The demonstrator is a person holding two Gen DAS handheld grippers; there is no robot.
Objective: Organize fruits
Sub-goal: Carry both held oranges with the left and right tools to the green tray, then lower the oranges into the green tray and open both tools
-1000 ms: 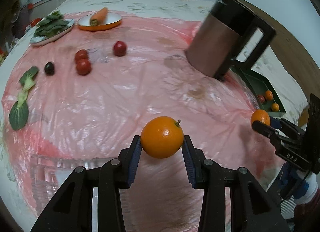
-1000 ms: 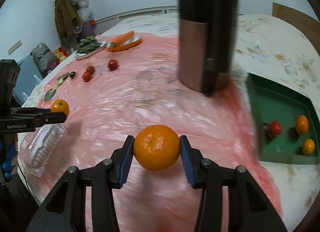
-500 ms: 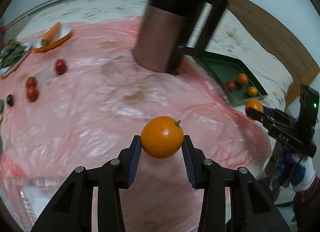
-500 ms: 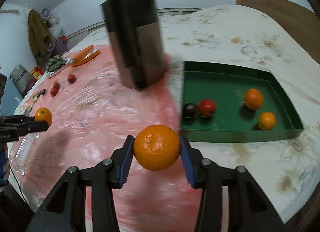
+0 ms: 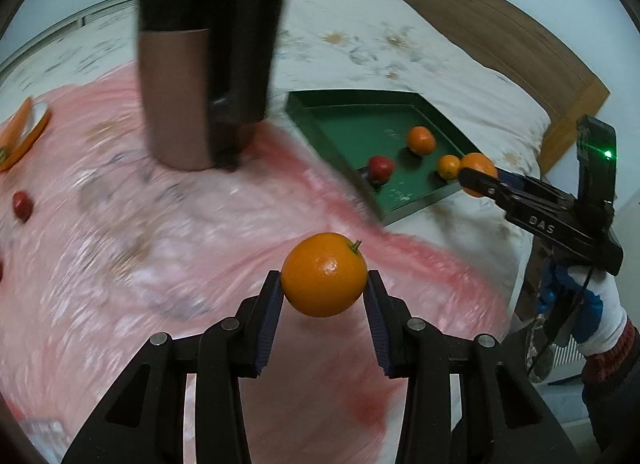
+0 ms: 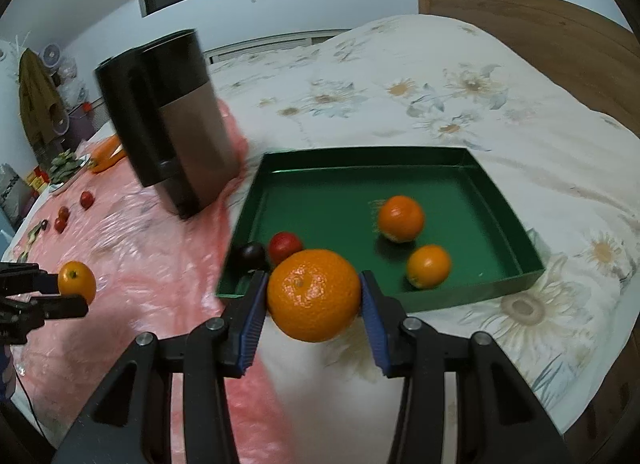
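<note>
Ahead of my right gripper (image 6: 314,296) lies the shallow green rectangular tray (image 6: 504,196) with four fruits, while that gripper clamps a large dimpled orange (image 6: 314,294) and my left gripper (image 5: 323,291) pinches a smaller stemmed orange (image 5: 323,274).

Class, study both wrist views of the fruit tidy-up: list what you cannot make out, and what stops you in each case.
- Dark fruit in the green tray, right wrist view: its kind; the near wall cuts it off and it is blurred.
- Plate of greens, right wrist view: too small to name.
- Pink sheet, left wrist view: motion blur smears its surface.
- Kettle, left wrist view: its top is cut off by the frame.
</note>
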